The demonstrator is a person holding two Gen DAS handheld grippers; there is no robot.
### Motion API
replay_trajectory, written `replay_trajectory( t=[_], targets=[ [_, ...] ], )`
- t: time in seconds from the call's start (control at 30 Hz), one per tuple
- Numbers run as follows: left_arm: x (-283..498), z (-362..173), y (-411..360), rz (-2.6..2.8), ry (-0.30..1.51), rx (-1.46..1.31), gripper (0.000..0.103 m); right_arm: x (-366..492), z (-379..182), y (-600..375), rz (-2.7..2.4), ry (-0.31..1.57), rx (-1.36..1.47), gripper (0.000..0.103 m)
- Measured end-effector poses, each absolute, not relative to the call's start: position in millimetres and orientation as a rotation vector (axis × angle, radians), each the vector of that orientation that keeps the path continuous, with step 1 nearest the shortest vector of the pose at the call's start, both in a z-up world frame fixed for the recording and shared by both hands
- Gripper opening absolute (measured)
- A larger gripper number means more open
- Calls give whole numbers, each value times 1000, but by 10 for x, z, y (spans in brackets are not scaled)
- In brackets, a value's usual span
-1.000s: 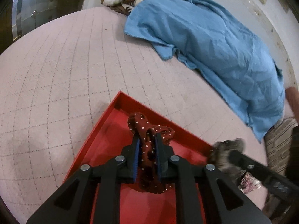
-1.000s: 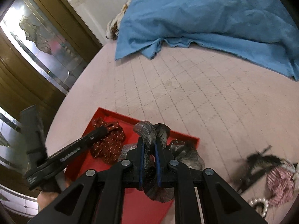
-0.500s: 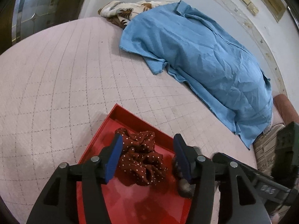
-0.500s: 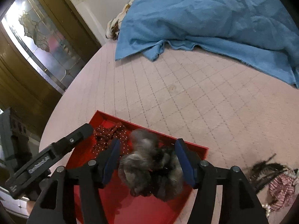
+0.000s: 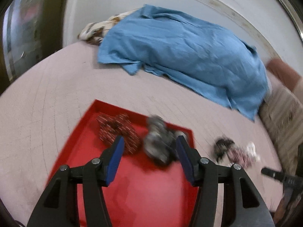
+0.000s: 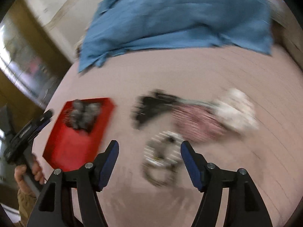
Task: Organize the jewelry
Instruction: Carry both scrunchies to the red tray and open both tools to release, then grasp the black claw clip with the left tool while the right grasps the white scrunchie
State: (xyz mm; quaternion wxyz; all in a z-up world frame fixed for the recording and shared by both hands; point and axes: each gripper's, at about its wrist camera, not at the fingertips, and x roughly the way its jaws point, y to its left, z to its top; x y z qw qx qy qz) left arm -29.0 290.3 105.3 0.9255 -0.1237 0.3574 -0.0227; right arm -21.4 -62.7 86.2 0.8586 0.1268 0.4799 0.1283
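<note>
A red tray (image 5: 132, 189) (image 6: 73, 145) lies on the pink bedspread. In it rest a dark red dotted scrunchie (image 5: 117, 132) and a grey scrunchie (image 5: 159, 141) (image 6: 83, 115). My left gripper (image 5: 149, 147) hovers over the tray, its jaws opening, nothing pressed between them. My right gripper (image 6: 149, 151) is over the bedspread right of the tray, jaws opening and empty, above a blurred pearl bracelet (image 6: 161, 160). Beyond the bracelet lie a black hair piece (image 6: 151, 107), a pink-striped scrunchie (image 6: 197, 123) and a white item (image 6: 236, 109).
A crumpled blue cloth (image 5: 180, 51) covers the far side of the bed, with a patterned cloth (image 5: 94, 30) at its left end. Striped cushions (image 5: 284, 113) stand at the right. A hand (image 6: 28, 172) holds the left gripper's handle.
Both grippers opened and let their scrunchies drop into the red tray. The left one drew back a little; the right one swung right to the loose items on the bedspread.
</note>
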Motion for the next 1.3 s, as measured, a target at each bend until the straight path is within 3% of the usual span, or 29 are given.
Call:
replay_trajectory(
  t=[0.2,0.53,0.93,1.0,1.3],
  targets=[
    [-409,1205,2246,-146,783,-177,62,-516,681,-1454,147,1002,386,72],
    [-8,1015,1301,-247,910,-40,62,-715,483,-1864,148,972,464,72],
    [824,532,933,-273,1010,-5,63,-39,415,-1980,153,934,489,72],
    [894,484,906,-285,1011,-6,69,119,400,-1993,141,929,493,72],
    [1077,268,808,-343,1042,-30,76,535,168,-2082,113,956,533,72]
  ],
)
